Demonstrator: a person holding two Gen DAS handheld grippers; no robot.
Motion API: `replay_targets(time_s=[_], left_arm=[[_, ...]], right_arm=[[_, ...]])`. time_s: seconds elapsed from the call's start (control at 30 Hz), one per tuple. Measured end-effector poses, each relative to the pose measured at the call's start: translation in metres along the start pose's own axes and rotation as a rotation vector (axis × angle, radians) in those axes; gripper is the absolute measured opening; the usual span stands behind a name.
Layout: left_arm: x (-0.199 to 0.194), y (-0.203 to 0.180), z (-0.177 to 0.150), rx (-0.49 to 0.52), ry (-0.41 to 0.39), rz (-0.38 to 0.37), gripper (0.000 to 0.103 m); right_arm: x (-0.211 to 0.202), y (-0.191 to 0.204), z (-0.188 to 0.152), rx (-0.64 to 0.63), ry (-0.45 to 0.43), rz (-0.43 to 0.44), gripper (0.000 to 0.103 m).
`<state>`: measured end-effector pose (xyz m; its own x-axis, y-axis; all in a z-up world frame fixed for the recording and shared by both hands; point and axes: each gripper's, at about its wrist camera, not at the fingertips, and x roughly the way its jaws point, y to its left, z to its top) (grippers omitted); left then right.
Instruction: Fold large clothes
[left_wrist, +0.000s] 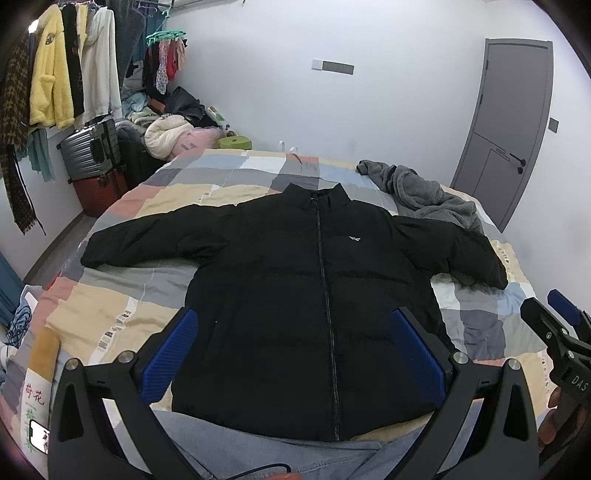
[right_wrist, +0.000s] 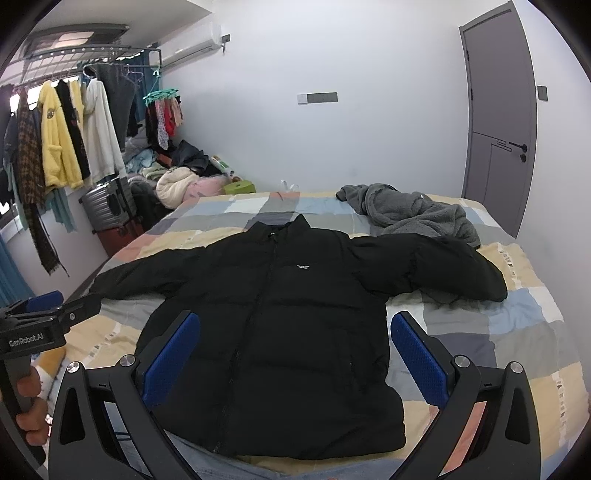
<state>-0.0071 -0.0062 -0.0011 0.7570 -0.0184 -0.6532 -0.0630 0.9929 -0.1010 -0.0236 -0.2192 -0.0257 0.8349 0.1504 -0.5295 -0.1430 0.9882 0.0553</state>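
Note:
A black zipped puffer jacket (left_wrist: 295, 295) lies flat, front up, on the patchwork bed cover (left_wrist: 122, 306), both sleeves spread out to the sides. It also shows in the right wrist view (right_wrist: 280, 325). My left gripper (left_wrist: 295, 354) is open and empty, held above the jacket's lower half. My right gripper (right_wrist: 295, 354) is open and empty, above the jacket's lower right part. The right gripper also shows at the right edge of the left wrist view (left_wrist: 554, 325); the left gripper shows at the left edge of the right wrist view (right_wrist: 51, 314).
A grey fleece garment (left_wrist: 424, 192) lies crumpled on the bed's far right. A clothes rack (right_wrist: 74, 122), suitcases (left_wrist: 92, 155) and a pile of clothes (left_wrist: 170, 129) stand at the left. A grey door (right_wrist: 498, 122) is on the right wall.

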Motion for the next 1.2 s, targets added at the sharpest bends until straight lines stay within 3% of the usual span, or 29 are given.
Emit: replay_targets(time_s=[0.87, 1.2], left_arm=[[0.001, 0.005, -0.010, -0.003, 0.029, -0.004, 0.103], [-0.002, -0.008, -0.014, 0.021, -0.004, -0.010, 0.103]], right_arm=[[-0.003, -0.006, -0.006, 0.024, 0.043, 0.019, 0.103], [-0.004, -0.009, -0.012, 0.012, 0.025, 0.005, 0.103]])
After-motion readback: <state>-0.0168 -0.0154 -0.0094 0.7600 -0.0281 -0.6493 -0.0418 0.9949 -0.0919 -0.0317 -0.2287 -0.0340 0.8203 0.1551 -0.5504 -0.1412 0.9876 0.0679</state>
